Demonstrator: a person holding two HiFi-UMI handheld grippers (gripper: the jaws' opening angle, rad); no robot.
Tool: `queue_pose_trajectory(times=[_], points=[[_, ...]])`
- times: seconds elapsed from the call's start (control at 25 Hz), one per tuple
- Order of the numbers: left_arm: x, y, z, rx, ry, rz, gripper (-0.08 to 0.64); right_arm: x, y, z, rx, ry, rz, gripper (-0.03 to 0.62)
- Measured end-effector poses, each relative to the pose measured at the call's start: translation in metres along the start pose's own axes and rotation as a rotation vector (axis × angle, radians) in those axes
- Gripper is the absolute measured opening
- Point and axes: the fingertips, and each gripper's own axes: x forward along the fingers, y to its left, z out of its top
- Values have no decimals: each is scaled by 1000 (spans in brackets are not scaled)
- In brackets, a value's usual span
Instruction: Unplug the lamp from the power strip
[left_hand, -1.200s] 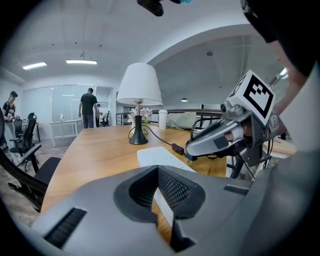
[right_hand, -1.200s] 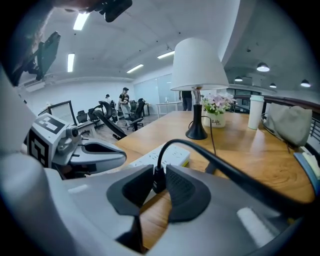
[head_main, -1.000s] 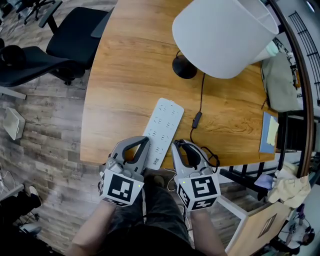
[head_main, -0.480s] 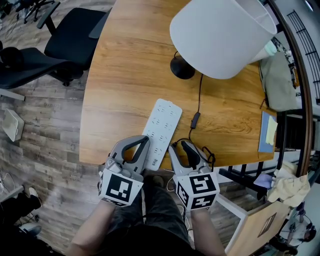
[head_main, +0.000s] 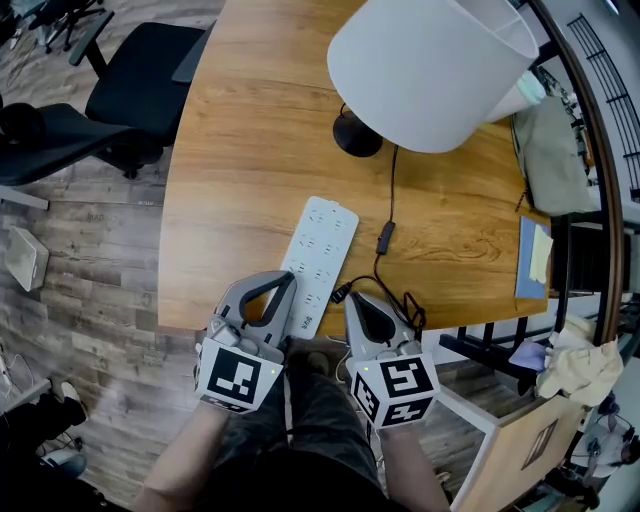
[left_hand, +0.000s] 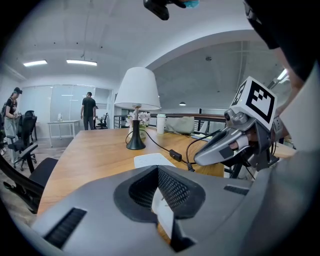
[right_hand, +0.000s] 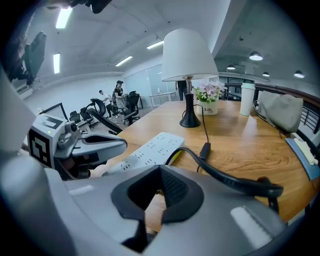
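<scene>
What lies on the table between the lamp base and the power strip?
Bare tabletop: the head view shows nothing between lamp base and power strip; the cord passes alongside.

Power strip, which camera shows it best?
The head view: nearly all of the power strip shows from above, with its rows of sockets. The left gripper view shows only the strip's far end, low and foreshortened. The right gripper view shows most of its length, at a slant.

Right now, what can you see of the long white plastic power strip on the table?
The long white plastic power strip lies flat, slantwise on the wooden table, near its front edge, rows of sockets facing up. The left gripper is clamped on its near left edge. A black plug sits at its right side.
</scene>
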Motion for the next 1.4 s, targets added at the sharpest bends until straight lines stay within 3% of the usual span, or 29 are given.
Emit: queue_pose_trajectory(times=[0.28, 0.4, 0.56, 0.84, 1.4], points=[[-10, 2, 12, -87, -71, 5, -4, -10, 20, 18, 66, -124, 111, 8], [-19, 4, 17, -133, -85, 20, -3, -18, 28, 30, 46, -199, 146, 8], [-31, 3, 26, -135, -111, 48, -3, -33, 35, 45, -2, -286, 179, 8], [-60, -8, 47, -178, -188, 78, -3, -61, 40, 55, -14, -368, 195, 8], [-123, -21, 72, -160, -303, 161, -3, -125, 56, 71, -102, -515, 176, 8]])
